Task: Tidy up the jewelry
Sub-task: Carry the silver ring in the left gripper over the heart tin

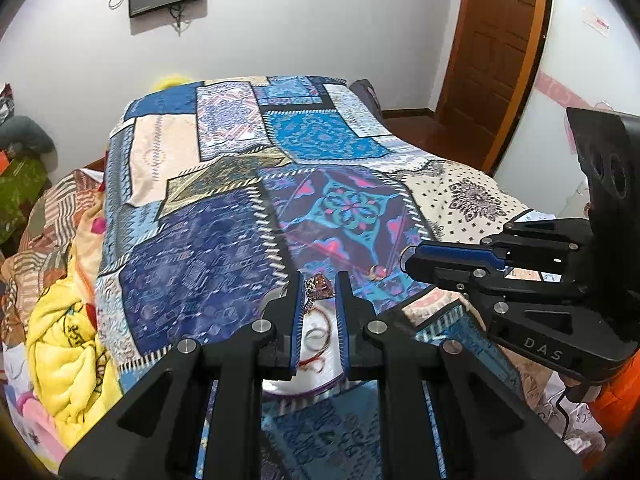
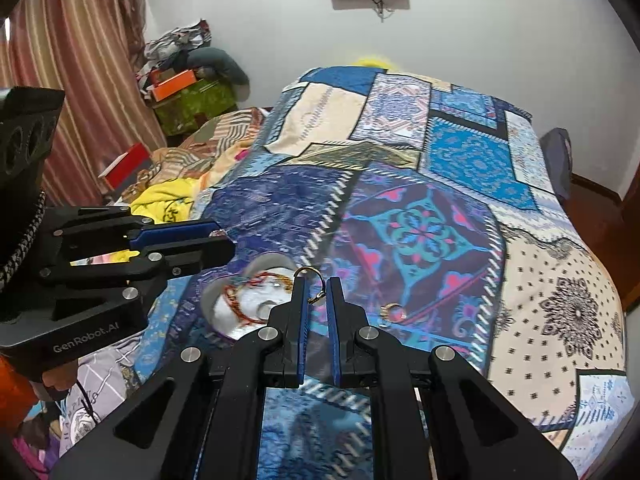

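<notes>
My left gripper (image 1: 319,286) is shut on a ring with a large orange stone (image 1: 319,285), held above a white dish (image 1: 320,360) that holds a red and gold bracelet (image 1: 320,336). My right gripper (image 2: 316,286) is shut on a thin gold hoop ring (image 2: 314,276), just right of the dish (image 2: 256,304) with the bracelet (image 2: 240,300). Another gold ring (image 2: 394,312) lies on the patterned bedspread (image 2: 420,232); it also shows in the left wrist view (image 1: 376,272). Each gripper shows in the other's view, right (image 1: 408,260) and left (image 2: 224,240).
The blue patchwork bedspread (image 1: 240,200) covers the bed. Yellow and striped blankets (image 1: 64,320) pile at its left side. Boxes and clothes (image 2: 188,84) stand by the curtain. A wooden door (image 1: 492,52) is at the far right.
</notes>
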`<state>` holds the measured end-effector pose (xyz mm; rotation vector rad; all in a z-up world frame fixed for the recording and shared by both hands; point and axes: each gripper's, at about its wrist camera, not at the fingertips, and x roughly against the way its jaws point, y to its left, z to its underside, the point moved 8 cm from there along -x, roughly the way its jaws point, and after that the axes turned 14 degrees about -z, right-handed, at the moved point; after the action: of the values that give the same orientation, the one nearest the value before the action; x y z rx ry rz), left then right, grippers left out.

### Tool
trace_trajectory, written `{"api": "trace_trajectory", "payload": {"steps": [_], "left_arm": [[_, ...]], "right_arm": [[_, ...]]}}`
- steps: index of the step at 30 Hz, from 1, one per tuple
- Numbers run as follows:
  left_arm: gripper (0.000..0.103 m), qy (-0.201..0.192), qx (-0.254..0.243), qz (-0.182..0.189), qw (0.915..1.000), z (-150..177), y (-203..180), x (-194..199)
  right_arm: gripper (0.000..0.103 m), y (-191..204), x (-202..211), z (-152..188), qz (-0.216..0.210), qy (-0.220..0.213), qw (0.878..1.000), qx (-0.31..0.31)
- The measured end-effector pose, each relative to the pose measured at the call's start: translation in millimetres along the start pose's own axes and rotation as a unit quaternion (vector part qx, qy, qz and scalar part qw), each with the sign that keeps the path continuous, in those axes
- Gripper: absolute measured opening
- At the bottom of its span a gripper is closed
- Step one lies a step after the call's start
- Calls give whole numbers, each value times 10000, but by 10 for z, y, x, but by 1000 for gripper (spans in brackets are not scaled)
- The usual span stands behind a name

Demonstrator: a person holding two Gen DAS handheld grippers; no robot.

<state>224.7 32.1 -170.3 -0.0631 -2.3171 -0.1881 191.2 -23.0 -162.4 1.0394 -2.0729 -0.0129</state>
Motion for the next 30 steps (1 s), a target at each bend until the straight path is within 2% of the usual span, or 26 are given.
{"api": "trace_trajectory", "payload": {"steps": [6, 19, 25, 30], "left_arm": [[14, 164, 123, -7, 9998, 153, 155, -77], [14, 711, 171, 154, 9972, 532, 182, -478], [14, 751, 260, 235, 9966, 534, 226, -555], [14, 660, 132, 191, 9976, 518, 190, -536]], "right_arm": [[8, 79, -209, 42, -192, 210, 9996, -15], [8, 69, -614, 140, -408, 681, 9968, -90], [8, 68, -706, 149, -476, 786, 9957, -124], [8, 49, -736, 173, -474, 842, 9952, -121]]}}
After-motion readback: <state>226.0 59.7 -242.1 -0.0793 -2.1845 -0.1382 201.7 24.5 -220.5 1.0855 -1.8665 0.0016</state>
